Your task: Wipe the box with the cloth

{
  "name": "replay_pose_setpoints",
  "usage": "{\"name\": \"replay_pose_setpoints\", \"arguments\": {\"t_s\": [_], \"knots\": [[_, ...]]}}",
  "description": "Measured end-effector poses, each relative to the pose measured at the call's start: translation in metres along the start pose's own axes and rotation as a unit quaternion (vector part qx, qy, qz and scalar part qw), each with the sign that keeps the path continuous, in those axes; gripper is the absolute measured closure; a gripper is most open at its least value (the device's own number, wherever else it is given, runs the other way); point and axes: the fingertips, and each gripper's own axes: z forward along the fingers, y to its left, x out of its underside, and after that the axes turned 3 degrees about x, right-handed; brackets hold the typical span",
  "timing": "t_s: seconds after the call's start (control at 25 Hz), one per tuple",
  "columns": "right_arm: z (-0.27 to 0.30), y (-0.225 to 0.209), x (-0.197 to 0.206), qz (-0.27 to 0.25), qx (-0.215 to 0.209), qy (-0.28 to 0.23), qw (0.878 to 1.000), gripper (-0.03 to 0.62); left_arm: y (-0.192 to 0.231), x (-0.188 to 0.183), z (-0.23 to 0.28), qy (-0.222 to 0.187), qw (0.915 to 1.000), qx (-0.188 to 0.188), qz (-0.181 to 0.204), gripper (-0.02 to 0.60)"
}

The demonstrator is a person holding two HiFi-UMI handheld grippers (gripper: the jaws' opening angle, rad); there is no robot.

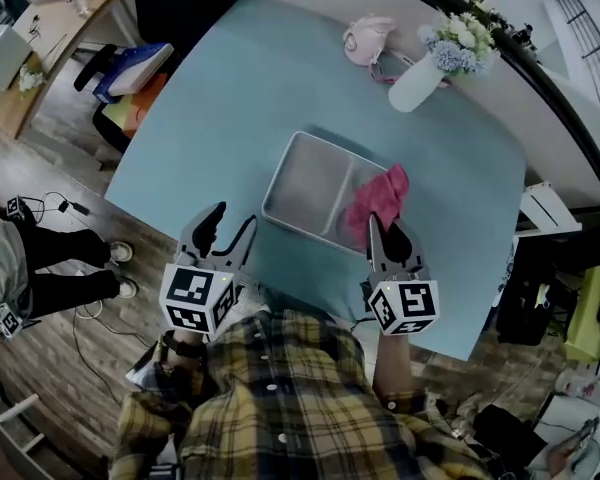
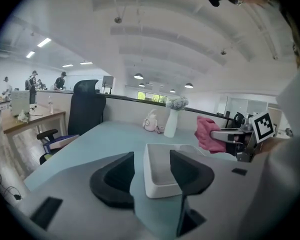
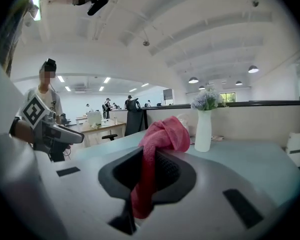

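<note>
Drooping from the right hand-held gripper [image 1: 387, 233], the pink cloth [image 1: 378, 198] looks crumpled.

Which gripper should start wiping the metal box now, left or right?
Right. The right gripper is shut on the pink cloth, which hangs over the right side of the metal box. The left gripper is open and empty, short of the box's near corner.

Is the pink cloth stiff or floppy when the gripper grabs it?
Probably floppy: the pink cloth bunches above the right gripper, and a tail droops below its shut jaws. It is likely light too, since one small pinch holds all of it up. It looks fuzzy, so it probably won't slip out.
</note>
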Motion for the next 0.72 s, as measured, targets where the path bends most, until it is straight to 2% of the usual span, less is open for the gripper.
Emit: {"name": "replay_pose_setpoints", "arguments": {"t_s": [0.4, 0.72], "knots": [[0.036, -0.059, 0.006, 0.033, 0.024, 0.012, 0.999, 0.548, 0.005, -0.017, 0.064, 0.044, 0.9989, 0.005, 0.015, 0.374], [0.060, -0.072, 0.006, 0.027, 0.012, 0.012, 0.999, 0.548, 0.007, -0.017, 0.095, 0.049, 0.9987, 0.012, 0.010, 0.384]]}}
